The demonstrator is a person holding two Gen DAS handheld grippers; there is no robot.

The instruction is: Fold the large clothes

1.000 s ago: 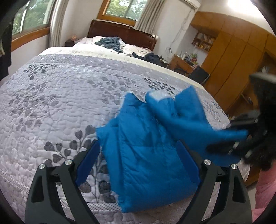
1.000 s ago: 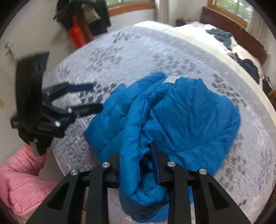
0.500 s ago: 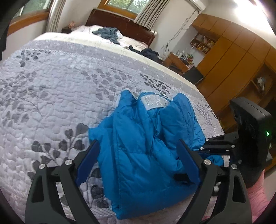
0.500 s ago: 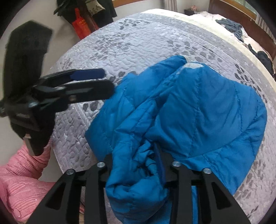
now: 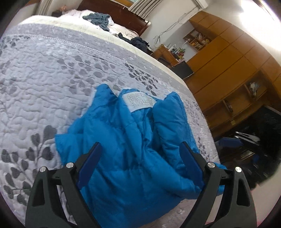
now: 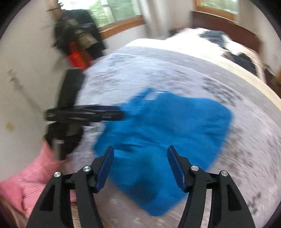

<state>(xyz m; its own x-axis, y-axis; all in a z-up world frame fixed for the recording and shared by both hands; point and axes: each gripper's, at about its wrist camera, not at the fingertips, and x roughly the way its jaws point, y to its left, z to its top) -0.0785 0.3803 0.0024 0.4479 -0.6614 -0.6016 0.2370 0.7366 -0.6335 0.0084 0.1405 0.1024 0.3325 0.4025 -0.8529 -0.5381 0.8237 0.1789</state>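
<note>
The room is a bedroom with a large bed point(image 5: 52, 73) covered by a grey quilted bedspread with a dark leaf pattern, a dark wooden headboard point(image 5: 112, 8) at the far end and orange-brown wooden cabinets point(image 5: 233, 57) along the wall on the right. Some dark clothes point(image 5: 98, 18) lie near the pillows. The blue padded jacket point(image 5: 133, 149) lies bunched on the near edge of the bed, its collar with a pale label point(image 5: 138, 101) pointing away toward the headboard. The left gripper point(image 5: 139, 157) is above the near part of the jacket with its jaws spread wide, one finger on each side of the bundle, and it holds nothing. The right gripper point(image 6: 139, 164) is also wide apart and empty, just over the near corner of the jacket; this view is much blurred. In the right wrist view a pink sleeve point(image 6: 26, 177) shows at the lower left, under the left gripper.
</note>
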